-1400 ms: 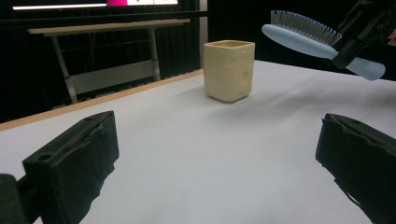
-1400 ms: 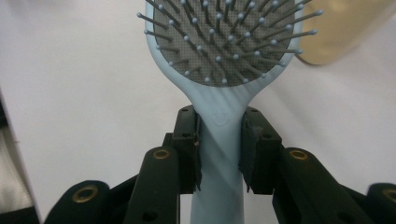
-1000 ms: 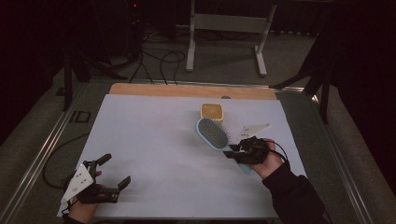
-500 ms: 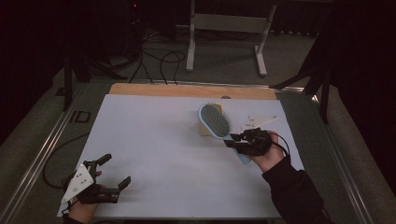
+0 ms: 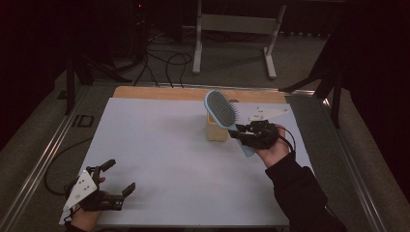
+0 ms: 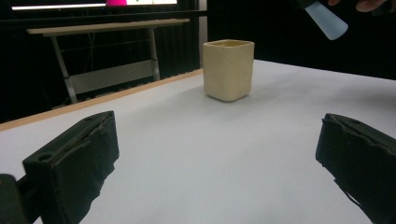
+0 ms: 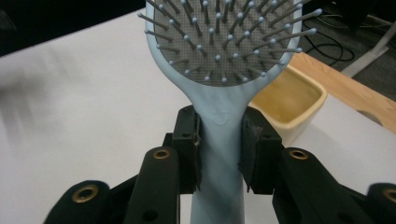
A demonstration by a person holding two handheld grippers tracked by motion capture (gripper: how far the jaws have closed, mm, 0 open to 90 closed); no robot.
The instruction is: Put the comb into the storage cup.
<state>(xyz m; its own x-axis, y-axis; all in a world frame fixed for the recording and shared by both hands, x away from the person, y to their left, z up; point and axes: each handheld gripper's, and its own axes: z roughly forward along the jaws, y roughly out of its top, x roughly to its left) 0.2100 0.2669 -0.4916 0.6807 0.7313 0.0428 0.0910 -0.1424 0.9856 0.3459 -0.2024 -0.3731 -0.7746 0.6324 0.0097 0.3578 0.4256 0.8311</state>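
Gripping the hairbrush [image 7: 219, 140] by its neck just under the head felt right: light, stiff plastic, slick handle, head-heavy, so my right gripper [image 5: 245, 134] pinched it firmly, held above the table [image 5: 159, 145] beside the cream cup [image 6: 228, 69]. My left gripper [image 5: 118, 178] sat spread, well apart. Nothing blocked the cup.

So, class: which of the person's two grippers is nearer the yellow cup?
Right. The right gripper holds the hairbrush just beside the yellow cup; the left gripper sits open at the table's near left corner.
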